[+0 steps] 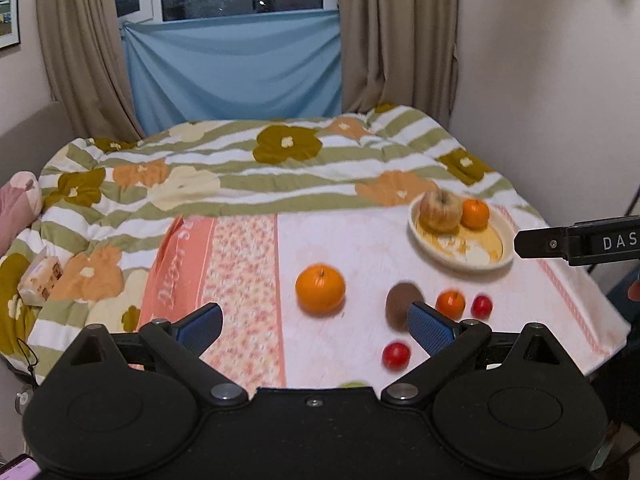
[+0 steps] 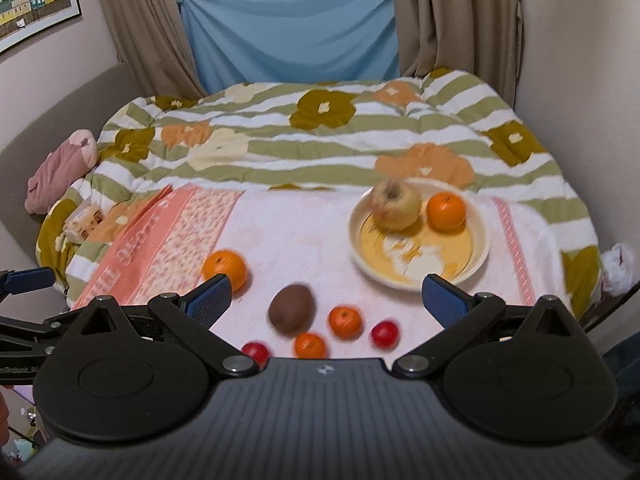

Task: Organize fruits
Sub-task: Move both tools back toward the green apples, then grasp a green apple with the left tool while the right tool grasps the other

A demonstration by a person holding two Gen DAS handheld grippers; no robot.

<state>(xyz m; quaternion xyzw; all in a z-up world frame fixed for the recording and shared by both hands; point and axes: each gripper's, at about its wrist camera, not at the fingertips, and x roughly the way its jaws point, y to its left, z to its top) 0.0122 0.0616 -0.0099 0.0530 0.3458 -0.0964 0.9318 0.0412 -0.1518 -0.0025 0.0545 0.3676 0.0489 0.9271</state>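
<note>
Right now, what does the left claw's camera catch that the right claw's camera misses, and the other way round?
Only the left view shows a sliver of green fruit at the camera body's edge, and the black right claw's tip entering from the side.

Only the right view shows a second small orange mandarin near the brown kiwi, and the framed picture of coloured houses.

Both show the cream bowl holding a yellowish apple and a mandarin, the big orange, two red fruits, and open claws.
</note>
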